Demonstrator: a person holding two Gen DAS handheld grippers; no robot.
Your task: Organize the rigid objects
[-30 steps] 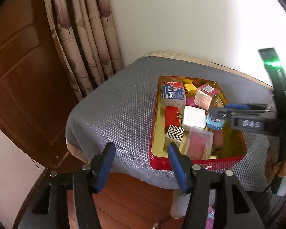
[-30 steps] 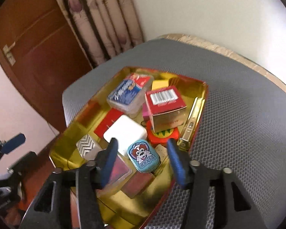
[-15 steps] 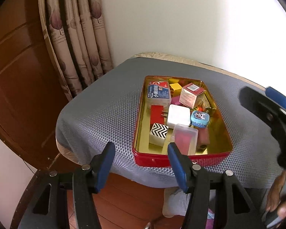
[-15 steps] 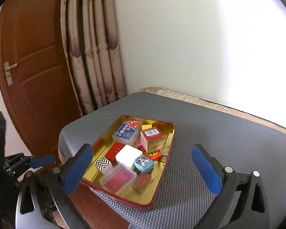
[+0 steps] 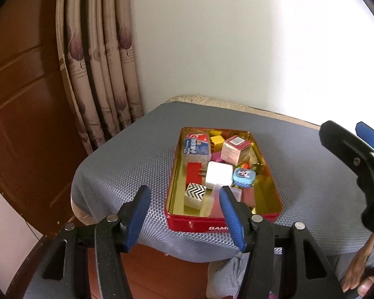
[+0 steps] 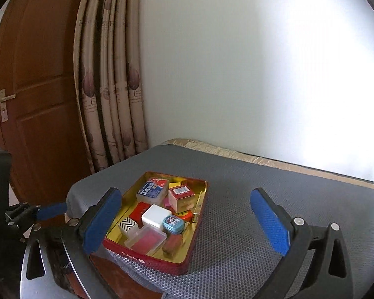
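A red tin with a gold inside sits on the grey mat near the table's front edge. In it lie a white charger block, a small blue tin with a dog picture, a zigzag box, a blue card box and a barcoded carton. My left gripper hovers in front of the tin, open and empty. In the right wrist view the tin lies below my right gripper, which stands wide open and holds nothing. The blue tin rests beside the charger.
A grey mesh mat covers the table, bare to the right of the tin. A white wall stands behind, with a curtain and a brown door to the left. A hand shows at the lower right.
My right gripper let go of the small blue tin, opened wide and pulled back and up from the red tin. My left gripper drew back a little and tilted upward.
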